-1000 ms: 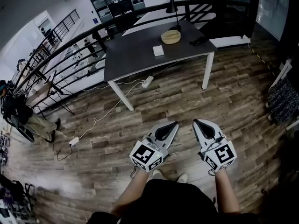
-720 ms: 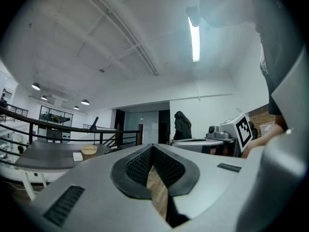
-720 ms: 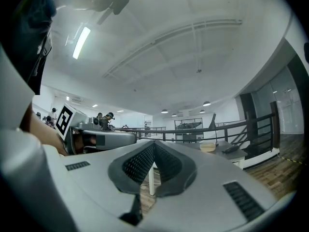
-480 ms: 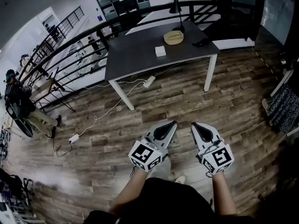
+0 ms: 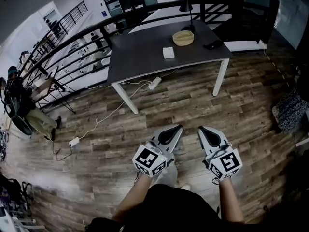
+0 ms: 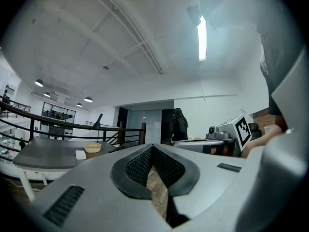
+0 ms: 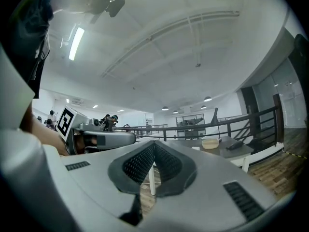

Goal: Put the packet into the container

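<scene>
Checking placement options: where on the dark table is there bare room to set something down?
The dark grey rectangular tabletop is bare across its left and near half, bordered by the small white square packet. The far right corner is crowded: round beige container, flat black object, black desk lamp.

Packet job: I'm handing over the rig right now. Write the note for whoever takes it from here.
Left gripper: jaws shut, nothing between them, held low in front of the person.
Right gripper: jaws shut, empty, beside the left one.
Packet: lies flat on the grey table, apart from the container.
Container: upright near the table's far edge.
Done: nothing yet; the packet is not in the container.
Left: step up to the table, since both grippers are well short of it, open a gripper, take the packet and put it into the container.
</scene>
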`<action>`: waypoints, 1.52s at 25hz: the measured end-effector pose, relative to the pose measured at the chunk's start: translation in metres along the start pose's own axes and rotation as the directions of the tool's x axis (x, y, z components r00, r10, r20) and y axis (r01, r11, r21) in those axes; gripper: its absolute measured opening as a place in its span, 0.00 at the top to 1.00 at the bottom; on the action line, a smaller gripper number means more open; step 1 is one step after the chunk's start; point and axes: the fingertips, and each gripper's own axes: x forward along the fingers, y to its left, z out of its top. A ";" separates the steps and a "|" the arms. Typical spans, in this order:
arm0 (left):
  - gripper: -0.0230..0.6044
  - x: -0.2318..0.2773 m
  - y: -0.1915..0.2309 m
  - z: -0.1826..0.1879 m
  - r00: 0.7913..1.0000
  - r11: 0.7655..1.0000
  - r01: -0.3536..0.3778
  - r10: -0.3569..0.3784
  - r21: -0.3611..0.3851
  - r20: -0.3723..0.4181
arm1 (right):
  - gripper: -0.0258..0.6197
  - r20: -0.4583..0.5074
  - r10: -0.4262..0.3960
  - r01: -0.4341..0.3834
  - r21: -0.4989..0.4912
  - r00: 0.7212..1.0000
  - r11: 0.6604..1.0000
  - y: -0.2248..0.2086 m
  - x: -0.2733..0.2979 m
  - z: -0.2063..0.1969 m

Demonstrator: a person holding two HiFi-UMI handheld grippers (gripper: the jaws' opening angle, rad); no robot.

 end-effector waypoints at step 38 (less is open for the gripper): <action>0.97 0.103 0.305 0.004 1.000 0.998 0.022 -0.023 -0.054 -0.010 | 0.95 -0.050 -0.043 0.043 0.014 0.998 0.999 -0.109 0.292 0.004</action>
